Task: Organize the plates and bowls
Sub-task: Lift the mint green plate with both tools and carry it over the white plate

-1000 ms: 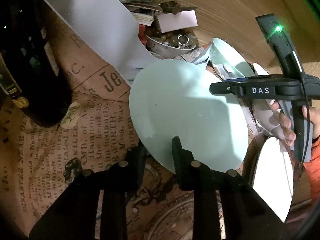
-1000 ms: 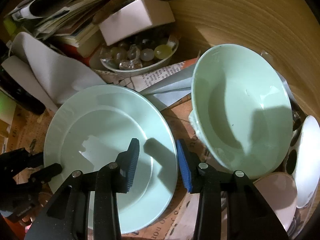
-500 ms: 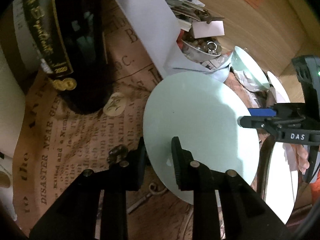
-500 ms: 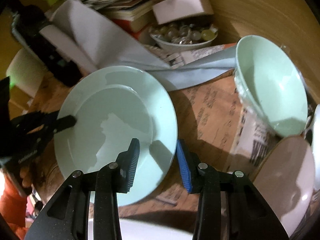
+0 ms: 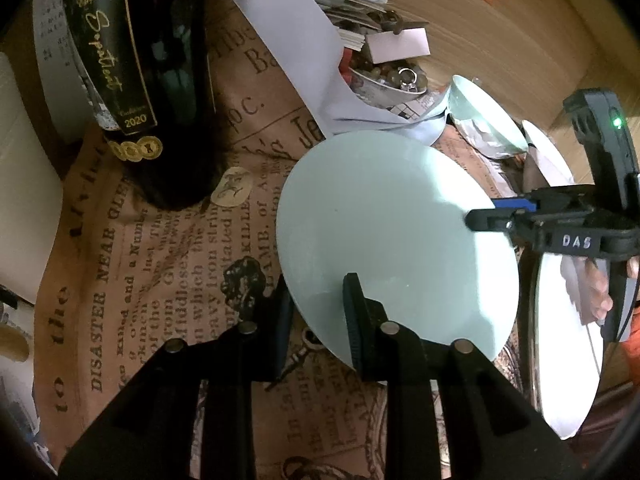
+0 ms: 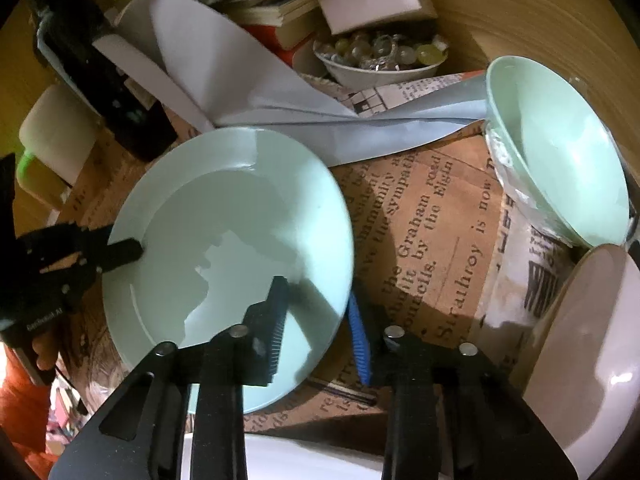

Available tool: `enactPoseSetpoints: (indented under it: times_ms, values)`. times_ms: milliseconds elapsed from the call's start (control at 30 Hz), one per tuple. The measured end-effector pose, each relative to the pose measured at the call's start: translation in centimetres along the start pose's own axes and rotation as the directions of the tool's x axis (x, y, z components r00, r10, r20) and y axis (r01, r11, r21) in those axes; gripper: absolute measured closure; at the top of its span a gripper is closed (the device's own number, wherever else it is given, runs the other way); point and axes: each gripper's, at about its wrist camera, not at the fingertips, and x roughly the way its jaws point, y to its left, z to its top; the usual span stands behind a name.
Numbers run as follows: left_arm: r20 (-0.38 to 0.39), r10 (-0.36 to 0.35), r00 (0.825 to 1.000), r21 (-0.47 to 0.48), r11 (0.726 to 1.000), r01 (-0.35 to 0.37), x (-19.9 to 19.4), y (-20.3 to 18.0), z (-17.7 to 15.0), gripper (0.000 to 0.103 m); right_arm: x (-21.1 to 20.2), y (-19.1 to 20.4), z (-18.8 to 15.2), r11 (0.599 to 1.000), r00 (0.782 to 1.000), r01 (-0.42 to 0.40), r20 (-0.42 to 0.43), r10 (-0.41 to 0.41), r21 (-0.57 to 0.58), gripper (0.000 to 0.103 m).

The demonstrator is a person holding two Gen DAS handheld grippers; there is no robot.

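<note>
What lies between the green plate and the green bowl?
In the right wrist view, only bare newspaper-print paper separates the plate from the bowl.

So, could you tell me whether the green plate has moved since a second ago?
Yes. In the right wrist view the plate has drawn away from the green bowl, leftwards, baring more newsprint between them.

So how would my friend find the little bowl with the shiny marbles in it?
Start at the big pale green plate on the newspaper-print cloth and look past the folded grey paper behind it. The small white bowl sits under a white box; it alone is full of glassy beads.
</note>
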Motion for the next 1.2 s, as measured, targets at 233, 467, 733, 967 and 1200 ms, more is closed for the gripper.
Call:
enactPoseSetpoints:
  times_ms: [233,467,733,967,1200]
  values:
    - [0.044,0.002,0.999,-0.031,1.0,-0.001,-1.1,-0.1,0.1,0.079,-2.2,-0.1,0.4,1.0,0.997,-0.004,0.082,0.003,0.011,0.083]
    - [0.138,0.004,0.99,-0.031,1.0,0.0,-4.4,-0.9,0.3,0.079,-4.7,-0.9,-0.7,1.0,0.984,-0.013,0.177,0.012,0.003,0.083]
    - [0.24,0.001,0.971,0.018,1.0,-0.005,-7.9,-3.2,0.0,0.079,-7.7,-0.9,-1.4,1.0,0.969,-0.01,0.246,0.004,0.025,0.083]
    - [0.287,-0.02,0.958,0.047,0.999,0.007,-9.5,-5.5,-0.5,0.079,-9.6,-0.1,-3.4,0.999,0.956,0.0,0.293,-0.014,0.048,0.083]
    - [0.32,-0.052,0.946,0.064,0.997,0.033,-10.6,-7.6,-1.4,0.079,-11.9,-0.2,-5.8,0.998,0.94,0.008,0.341,-0.031,0.068,0.083]
